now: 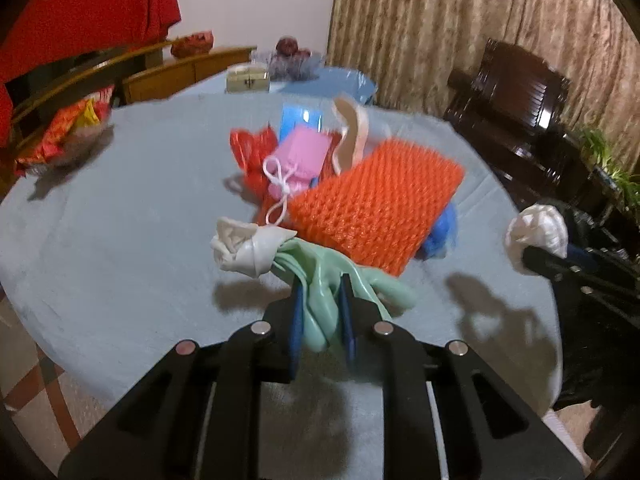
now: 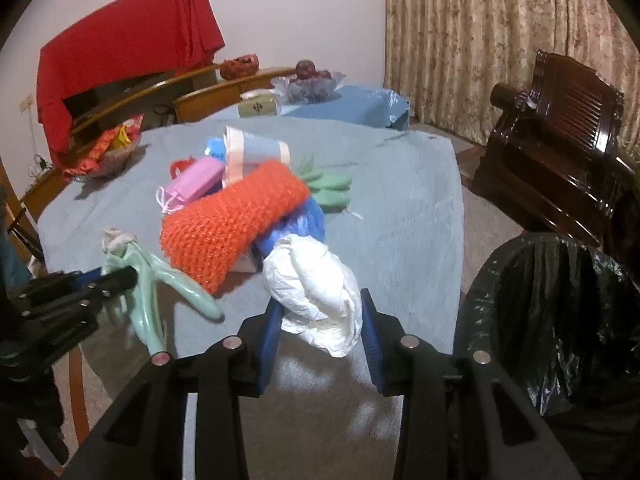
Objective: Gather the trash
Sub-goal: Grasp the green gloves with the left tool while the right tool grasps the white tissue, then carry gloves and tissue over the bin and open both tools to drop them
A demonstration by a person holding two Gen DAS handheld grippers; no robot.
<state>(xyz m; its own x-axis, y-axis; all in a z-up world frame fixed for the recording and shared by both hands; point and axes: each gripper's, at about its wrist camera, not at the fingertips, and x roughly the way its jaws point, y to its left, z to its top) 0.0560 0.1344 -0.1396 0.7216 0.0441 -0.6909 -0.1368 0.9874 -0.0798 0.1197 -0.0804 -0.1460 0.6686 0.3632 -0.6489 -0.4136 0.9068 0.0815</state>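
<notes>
My left gripper (image 1: 322,300) is shut on a pale green rubber glove (image 1: 320,276) with a white cuff, held above the blue table (image 1: 120,240); it also shows in the right wrist view (image 2: 152,276). My right gripper (image 2: 320,312) is shut on a crumpled white wad (image 2: 316,284), also visible in the left wrist view (image 1: 538,232). The trash pile holds an orange mesh pad (image 1: 372,208), a pink mask pack (image 1: 304,152), red wrapper (image 1: 252,152), blue plastic (image 1: 440,232) and a second green glove (image 2: 328,188). A bin with a black bag (image 2: 560,320) stands at the right.
A bowl of red and yellow packets (image 1: 64,136) sits at the table's left. A tissue box (image 1: 248,76) and a fruit bowl (image 1: 292,60) stand at the far edge. A dark wooden chair (image 2: 560,140) stands at the right, before a curtain. A red cloth (image 2: 128,48) hangs behind.
</notes>
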